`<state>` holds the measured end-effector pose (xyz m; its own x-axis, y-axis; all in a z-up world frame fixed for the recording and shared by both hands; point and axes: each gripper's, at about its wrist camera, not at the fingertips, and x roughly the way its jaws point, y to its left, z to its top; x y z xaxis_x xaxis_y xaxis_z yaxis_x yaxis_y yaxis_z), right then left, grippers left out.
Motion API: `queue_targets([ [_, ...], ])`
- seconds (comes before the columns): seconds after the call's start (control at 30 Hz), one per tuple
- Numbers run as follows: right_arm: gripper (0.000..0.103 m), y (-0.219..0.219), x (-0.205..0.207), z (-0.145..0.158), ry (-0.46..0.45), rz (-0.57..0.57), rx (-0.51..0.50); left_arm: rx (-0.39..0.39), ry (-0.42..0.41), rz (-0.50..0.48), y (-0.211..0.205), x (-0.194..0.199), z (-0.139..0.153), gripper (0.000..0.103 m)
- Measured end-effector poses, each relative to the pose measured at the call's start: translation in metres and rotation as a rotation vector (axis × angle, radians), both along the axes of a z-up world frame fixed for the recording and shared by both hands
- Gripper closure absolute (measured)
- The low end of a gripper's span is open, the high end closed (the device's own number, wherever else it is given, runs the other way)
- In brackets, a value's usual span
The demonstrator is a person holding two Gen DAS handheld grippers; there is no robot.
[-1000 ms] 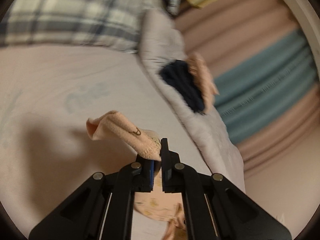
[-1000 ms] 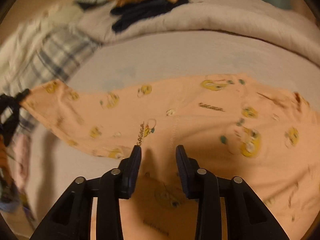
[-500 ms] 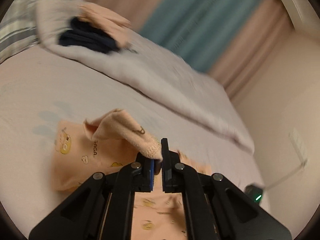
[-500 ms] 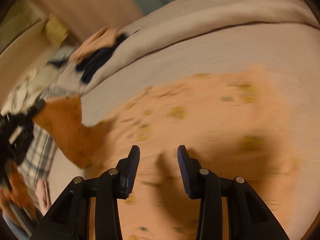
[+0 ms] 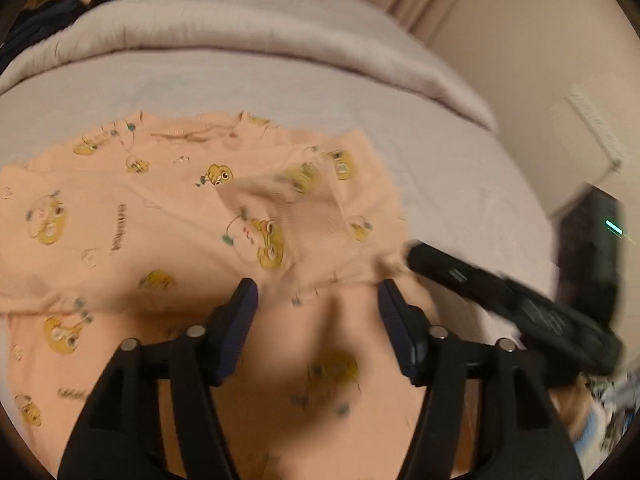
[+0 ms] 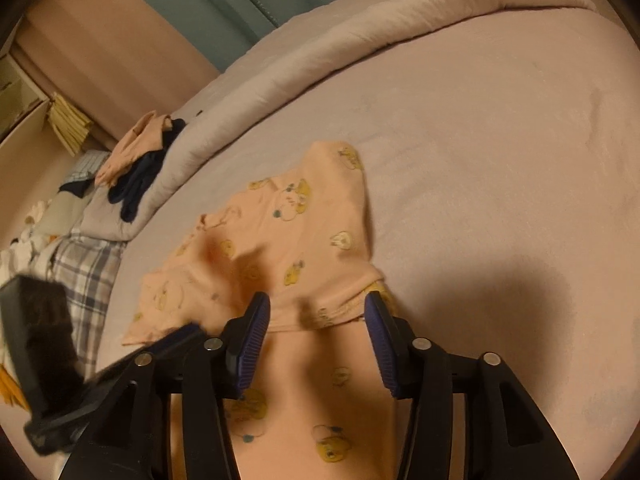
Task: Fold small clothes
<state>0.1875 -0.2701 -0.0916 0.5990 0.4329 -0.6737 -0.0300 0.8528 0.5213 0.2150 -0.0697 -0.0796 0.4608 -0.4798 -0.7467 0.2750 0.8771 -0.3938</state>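
A small peach garment point(image 5: 160, 224) printed with yellow cartoon birds lies on the bed, with one sleeve point(image 5: 316, 224) folded over onto its body. My left gripper point(image 5: 318, 300) is open and empty just above the folded part. My right gripper point(image 6: 316, 320) is open and empty, hovering over the same garment point(image 6: 280, 240) near a hem edge. The right gripper also shows in the left wrist view point(image 5: 500, 292) as a dark blurred arm at right. The left gripper shows at the lower left of the right wrist view point(image 6: 100, 376).
A rolled grey duvet point(image 5: 240, 24) runs along the far side of the bed. A pile of dark and peach clothes point(image 6: 136, 168) sits on it, with a plaid cloth point(image 6: 84, 280) beside. The wall point(image 5: 540, 60) and a dark device point(image 5: 592, 248) stand at right.
My left gripper has opened and let go of the sleeve, which now lies folded over the garment. Both grippers have swung round over the garment.
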Motion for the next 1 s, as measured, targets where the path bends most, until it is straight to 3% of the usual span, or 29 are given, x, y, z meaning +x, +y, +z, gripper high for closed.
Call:
queue_targets([
  [0.13, 0.05, 0.017, 0.01, 0.001, 0.0, 0.059, 0.015, -0.029, -0.031, 0.061, 0.046, -0.03, 0.012, 0.039],
  [0.27, 0.05, 0.018, 0.018, -0.004, 0.02, 0.079, 0.004, 0.02, -0.069, 0.255, 0.098, -0.048, 0.015, 0.038],
  [0.33, 0.05, 0.026, 0.027, -0.005, 0.021, 0.096, 0.001, 0.016, -0.056, 0.35, 0.128, -0.052, 0.009, 0.038],
  [0.5, 0.05, 0.045, 0.044, -0.011, 0.05, 0.111, -0.116, -0.067, 0.003, 0.537, 0.185, -0.075, -0.012, 0.038],
  [0.53, 0.05, 0.051, 0.048, -0.011, 0.048, 0.127, -0.138, -0.08, 0.01, 0.551, 0.188, -0.076, -0.015, 0.038],
  [0.57, 0.058, 0.056, 0.05, -0.011, 0.041, 0.142, -0.158, -0.097, 0.025, 0.566, 0.196, -0.082, -0.019, 0.038],
  [0.6, 0.081, 0.061, 0.051, -0.01, 0.031, 0.163, -0.192, -0.102, 0.035, 0.57, 0.196, -0.082, -0.02, 0.038],
  [0.63, 0.096, 0.067, 0.052, -0.009, 0.023, 0.174, -0.235, -0.105, 0.045, 0.572, 0.197, -0.083, -0.021, 0.038],
  [0.87, 0.097, 0.049, 0.039, 0.038, -0.14, 0.111, -0.331, -0.121, 0.058, 0.543, 0.209, -0.094, -0.025, 0.038],
  [1.0, 0.097, 0.024, 0.05, 0.032, -0.096, 0.049, -0.401, -0.119, 0.066, 0.52, 0.206, -0.088, -0.032, 0.038],
])
